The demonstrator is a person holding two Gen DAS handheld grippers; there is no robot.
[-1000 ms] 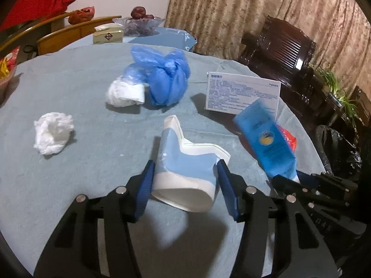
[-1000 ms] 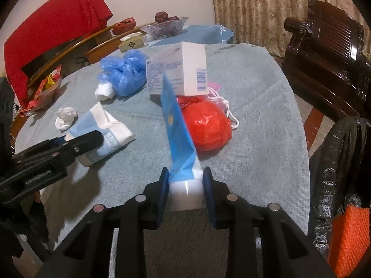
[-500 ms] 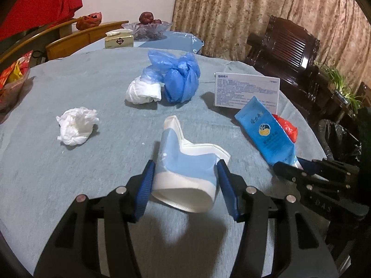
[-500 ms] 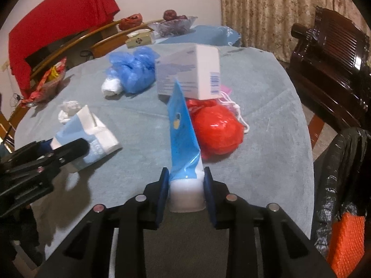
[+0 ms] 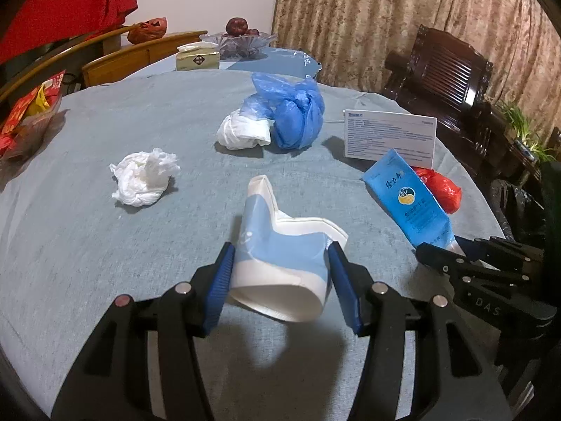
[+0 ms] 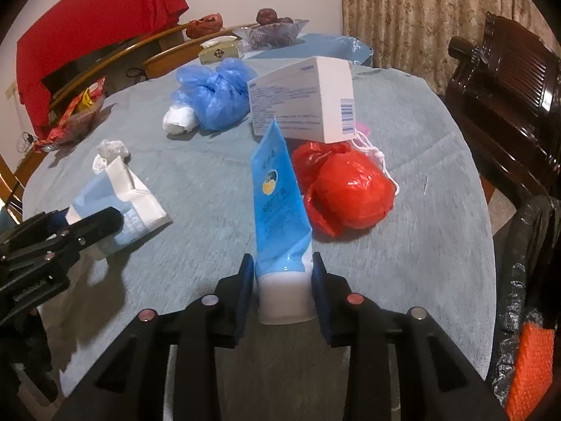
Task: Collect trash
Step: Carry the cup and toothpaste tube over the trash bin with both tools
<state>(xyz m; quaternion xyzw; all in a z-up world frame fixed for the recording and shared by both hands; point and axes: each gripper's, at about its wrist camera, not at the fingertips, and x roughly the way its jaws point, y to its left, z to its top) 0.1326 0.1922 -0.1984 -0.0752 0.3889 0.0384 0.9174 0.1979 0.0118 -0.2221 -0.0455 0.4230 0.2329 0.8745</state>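
Note:
My left gripper [image 5: 280, 282] is shut on a crushed blue-and-white paper cup [image 5: 280, 256] and holds it above the grey-blue tablecloth [image 5: 105, 245]. My right gripper [image 6: 282, 282] is shut on the white cap end of a blue tube [image 6: 278, 203], lifted over the table. The tube [image 5: 408, 200] and the right gripper also show at the right of the left wrist view. The cup [image 6: 115, 203] shows at the left of the right wrist view. On the table lie a crumpled white tissue [image 5: 143, 177], a blue plastic bag [image 5: 294, 112] with a white wad [image 5: 243, 133], a red bag [image 6: 343, 189] and a white box [image 6: 305, 98].
A black trash bag [image 6: 526, 245] hangs off the table's right edge, with something orange [image 6: 529, 368] in it. A dark wooden chair [image 6: 508, 70] stands to the right. A snack packet [image 5: 28, 112], a tissue box [image 5: 198, 58] and a fruit bowl [image 5: 238, 38] sit at the far side.
Both grippers have drawn back and up from the table with their loads; the objects on the table look farther away. The tube has lifted clear of the red bag.

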